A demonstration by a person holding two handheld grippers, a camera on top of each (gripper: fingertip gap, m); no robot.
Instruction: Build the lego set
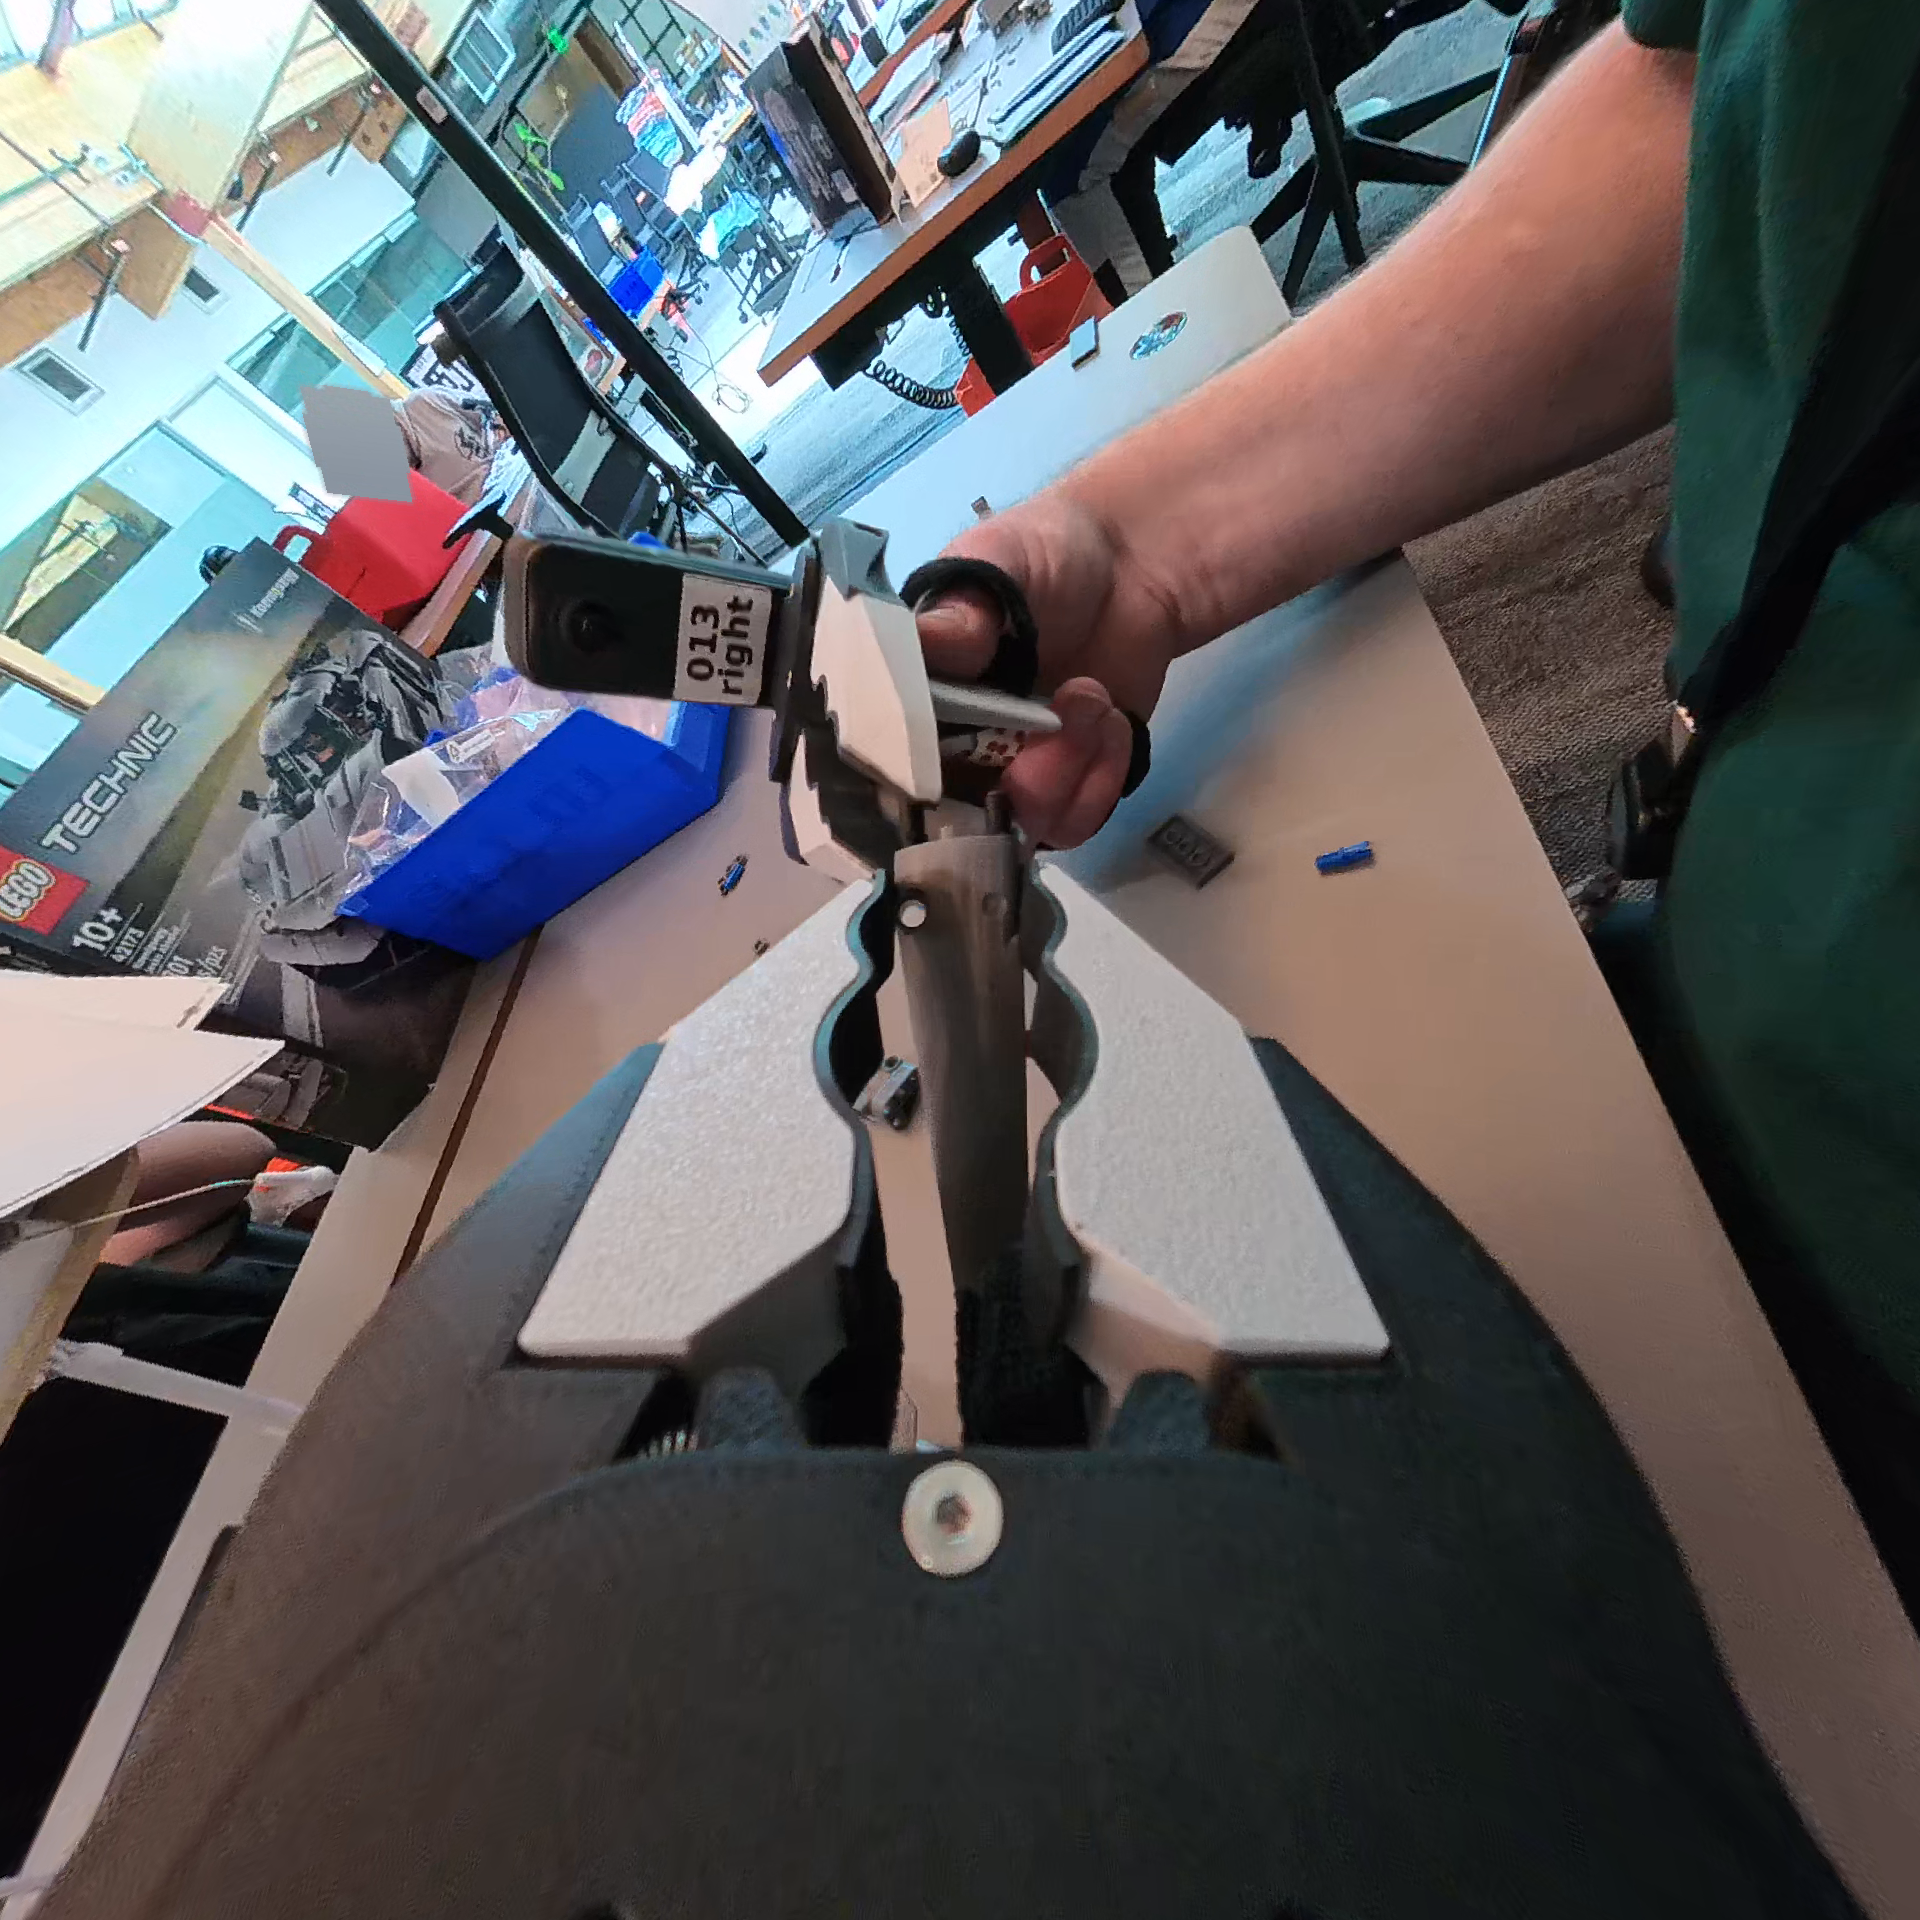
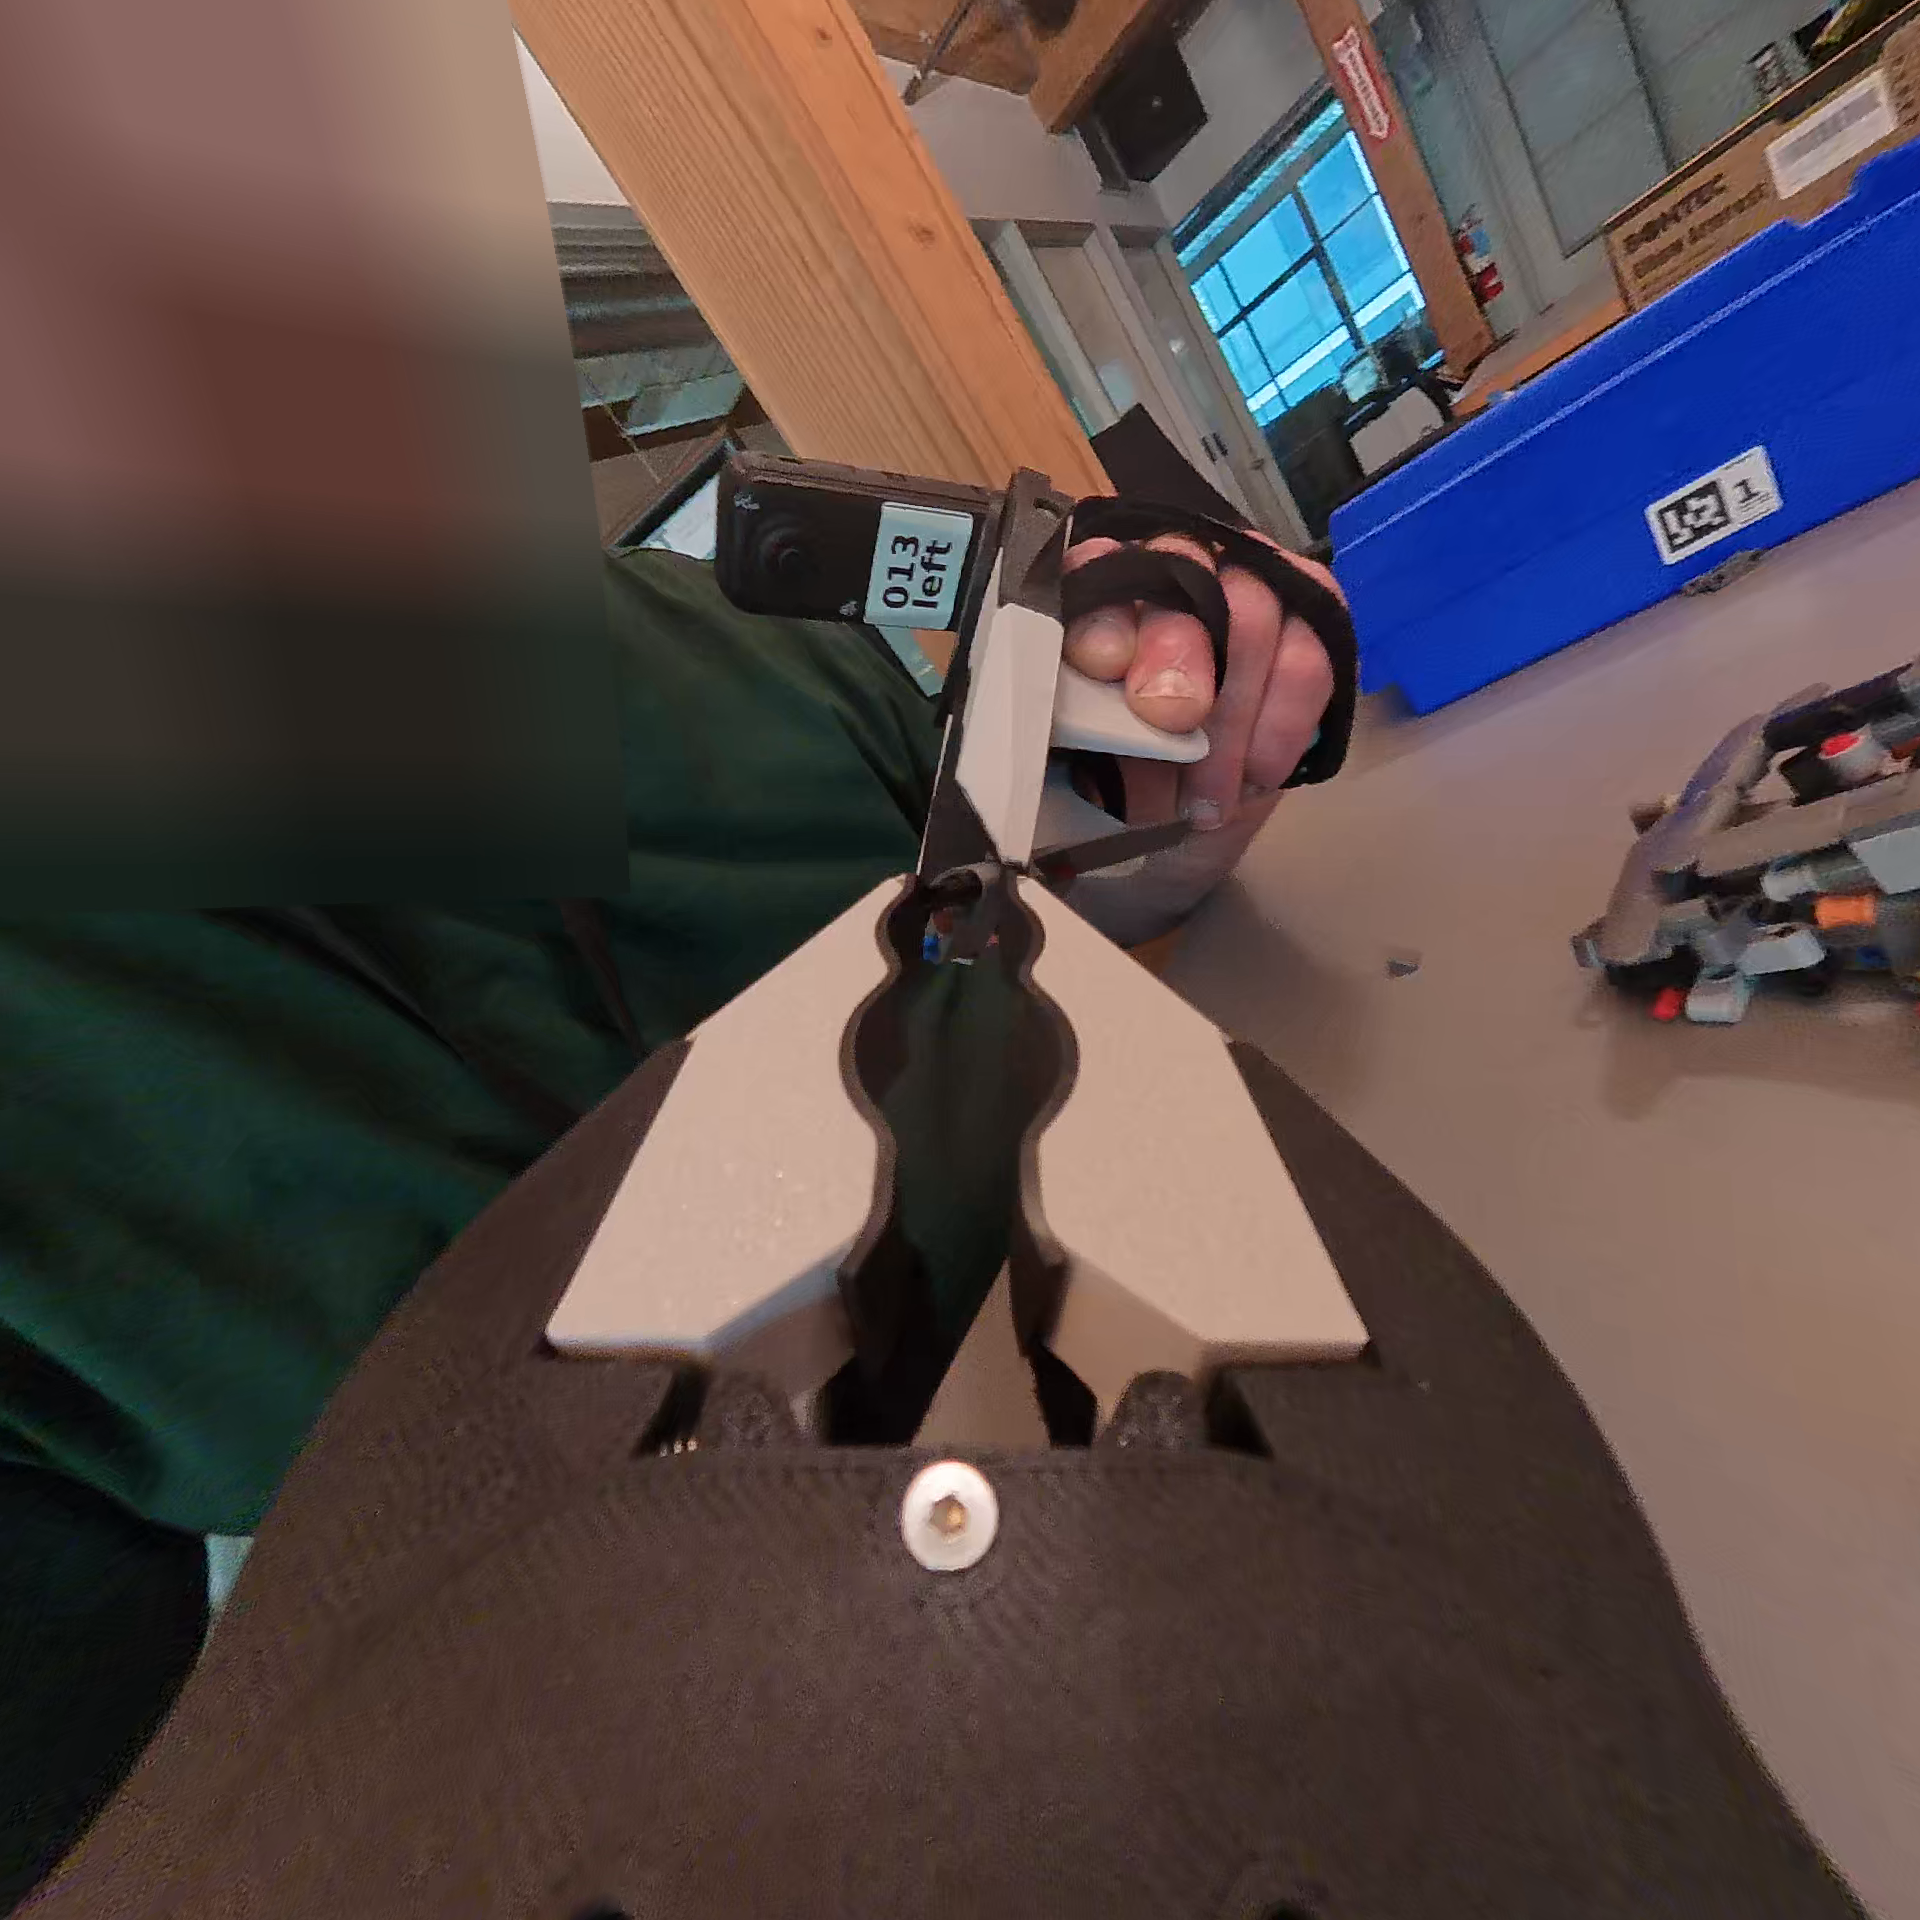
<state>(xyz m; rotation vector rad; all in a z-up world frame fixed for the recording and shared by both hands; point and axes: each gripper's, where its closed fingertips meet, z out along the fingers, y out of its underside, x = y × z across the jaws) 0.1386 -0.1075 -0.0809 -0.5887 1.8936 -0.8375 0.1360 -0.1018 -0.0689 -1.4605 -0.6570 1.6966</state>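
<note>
My left gripper point(image 1: 961, 894) is shut on a long grey lego piece point(image 1: 961, 1039) that runs forward between its fingers. My right gripper point(image 1: 925, 816) comes in from above and meets the far end of that piece, tip to tip. In the right wrist view my right gripper point(image 2: 961, 909) is shut on a small dark lego piece point(image 2: 951, 930) with blue and red bits, right against the tip of my left gripper point(image 2: 977, 873). Both are held above the table. The joint between the two pieces is mostly hidden by the fingertips.
A partly built grey lego model point(image 2: 1766, 883) lies on the table at the right. A blue bin point(image 1: 540, 831) with plastic bags and the set's box point(image 1: 208, 779) stand at the left. A dark grey plate point(image 1: 1195, 862) and a blue pin point(image 1: 1343, 857) lie loose. The person's green shirt point(image 2: 727, 779) is close. My left and right fingertips are right by each other. From either gripper's tips it is about 15 cm to the blue pin point(image 1: 1343, 857).
</note>
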